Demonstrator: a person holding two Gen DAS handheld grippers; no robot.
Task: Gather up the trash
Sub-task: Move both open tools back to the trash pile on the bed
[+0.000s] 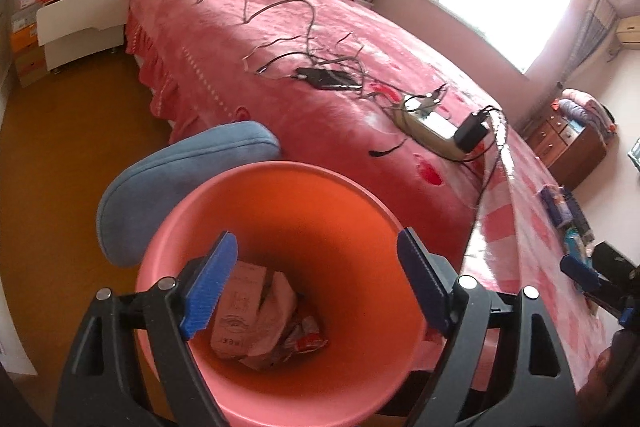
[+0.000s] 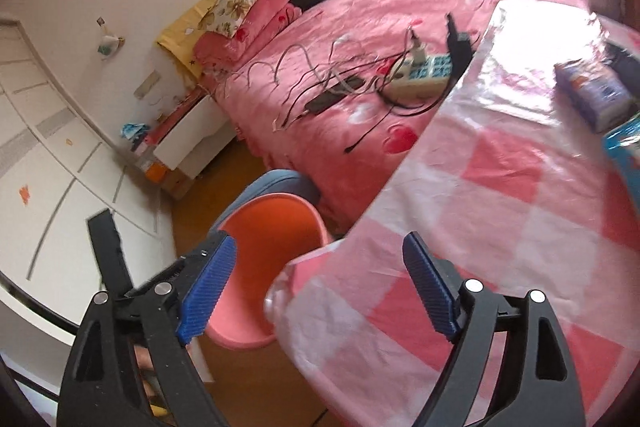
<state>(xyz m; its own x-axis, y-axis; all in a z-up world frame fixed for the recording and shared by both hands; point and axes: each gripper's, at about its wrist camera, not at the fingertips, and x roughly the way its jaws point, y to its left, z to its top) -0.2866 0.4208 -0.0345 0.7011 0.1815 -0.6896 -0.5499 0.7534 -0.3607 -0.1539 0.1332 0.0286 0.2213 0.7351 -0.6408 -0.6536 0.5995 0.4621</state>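
1. Hanging over the mouth of the pink bin point(image 1: 280, 195), the left gripper point(image 1: 316, 287) has its blue fingers point(image 1: 208, 287) spread wide with nothing between them; the trash point(image 1: 260, 315) lies at the bottom of the bin directly below, so this reads as a drop already made.
2. Standing on the floor at the near left corner of the table point(image 2: 460, 227), the bin is placed where either hand can reach it from the tabletop, with a blue cushion point(image 1: 180, 179) just behind it and the bed point(image 1: 320, 39) farther off.
3. Tilting its open mouth up toward the left camera, the bin runs its long axis roughly upright, which is why the whole inner wall and the bottom show.
4. Lying crumpled, the trash looks like a paper carton with a red-and-white wrapper beside it; the carton leans against the left wall, long side roughly up the bin, though its exact tilt is hard to read.
5. Reaching over the checked tablecloth at the table's near corner, the right gripper point(image 2: 320, 291) is also wide and empty, its left finger above the bin rim point(image 2: 280, 199).
6. Judging from the packets point(image 2: 592, 91) on the far right of the table, more may remain to collect.
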